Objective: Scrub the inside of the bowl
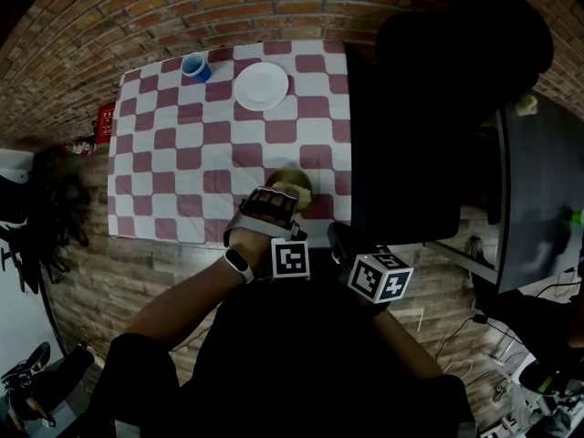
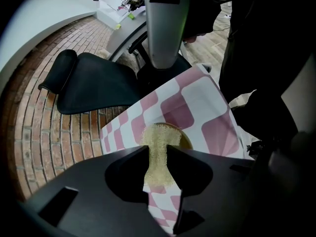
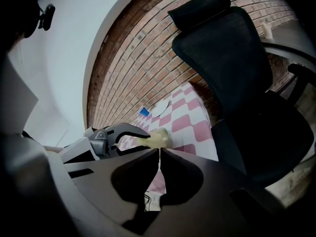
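Left gripper (image 2: pixel 158 157): jaws were narrowed hard onto a yellow sponge (image 2: pixel 160 135), pinching its middle thin.
Sponge: its far end spread wide over the mouth of the bowl (image 2: pixel 186 142); contact with the inside could not be told.
Bowl: sat on the checked cloth (image 1: pixel 182 144) at the table's near edge, right of centre.
Right gripper (image 3: pixel 159 154): jaws were all but together, only a thin slit between them, nothing held; it was off the table's near edge, right of the left gripper.
Far side: blue cup (image 1: pixel 194 67) and white plate (image 1: pixel 261 86) stood near each other.
Right: black chair (image 1: pixel 429 108).
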A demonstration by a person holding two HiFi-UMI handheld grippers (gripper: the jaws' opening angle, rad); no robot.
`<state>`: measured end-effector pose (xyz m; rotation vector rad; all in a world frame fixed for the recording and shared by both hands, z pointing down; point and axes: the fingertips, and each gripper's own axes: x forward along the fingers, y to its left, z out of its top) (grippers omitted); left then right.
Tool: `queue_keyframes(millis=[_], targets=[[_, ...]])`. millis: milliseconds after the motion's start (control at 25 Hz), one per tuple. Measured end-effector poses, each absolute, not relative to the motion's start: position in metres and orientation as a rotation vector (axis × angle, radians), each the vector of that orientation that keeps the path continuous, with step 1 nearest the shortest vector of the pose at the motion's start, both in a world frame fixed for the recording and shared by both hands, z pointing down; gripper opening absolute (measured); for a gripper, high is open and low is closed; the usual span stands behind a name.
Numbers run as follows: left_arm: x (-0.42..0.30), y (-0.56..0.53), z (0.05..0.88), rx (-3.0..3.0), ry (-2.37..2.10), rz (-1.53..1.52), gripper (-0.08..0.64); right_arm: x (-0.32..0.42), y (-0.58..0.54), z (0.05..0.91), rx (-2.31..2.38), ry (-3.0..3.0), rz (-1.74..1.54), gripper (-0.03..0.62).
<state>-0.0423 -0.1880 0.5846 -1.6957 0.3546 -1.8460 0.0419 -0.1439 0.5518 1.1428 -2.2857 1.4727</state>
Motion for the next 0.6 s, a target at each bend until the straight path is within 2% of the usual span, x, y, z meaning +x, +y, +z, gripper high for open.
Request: queue_keyframes(millis=[600], targets=[[-0.077, -0.201, 0.589, -1.672, 0.437, -1.890, 0.115, 0.045, -0.138, 0.560, 1.152, -2.248, 1.507, 0.032]])
